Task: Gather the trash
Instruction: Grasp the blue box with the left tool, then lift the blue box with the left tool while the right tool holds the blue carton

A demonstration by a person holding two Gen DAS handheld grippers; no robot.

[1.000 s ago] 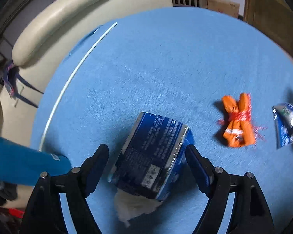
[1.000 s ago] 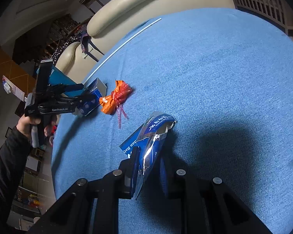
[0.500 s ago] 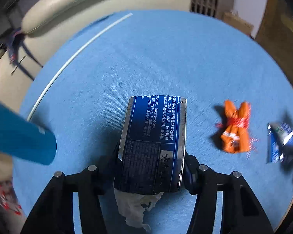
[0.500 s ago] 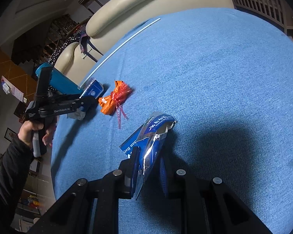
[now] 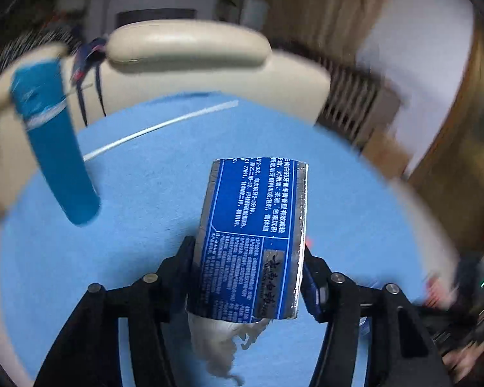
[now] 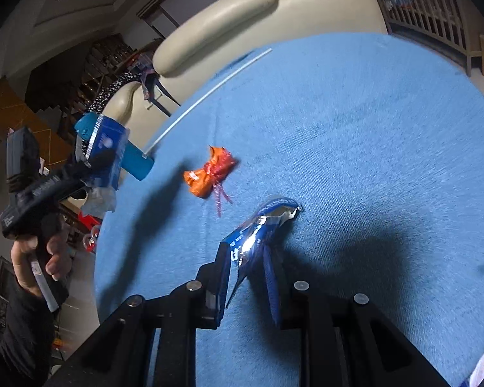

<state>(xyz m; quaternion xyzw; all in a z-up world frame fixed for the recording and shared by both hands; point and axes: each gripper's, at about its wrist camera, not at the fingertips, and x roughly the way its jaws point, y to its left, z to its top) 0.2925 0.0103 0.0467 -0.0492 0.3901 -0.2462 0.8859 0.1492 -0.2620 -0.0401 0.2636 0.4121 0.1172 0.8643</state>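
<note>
Both grippers are holding trash.
The left gripper is squeezing a blue box; the right gripper is pinching a foil wrapper on the blue table.

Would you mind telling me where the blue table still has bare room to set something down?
The far half of the table, between the white rod and the right rim, is bare. It is crowded near the orange wrapper and the foil packet in the right gripper.
</note>
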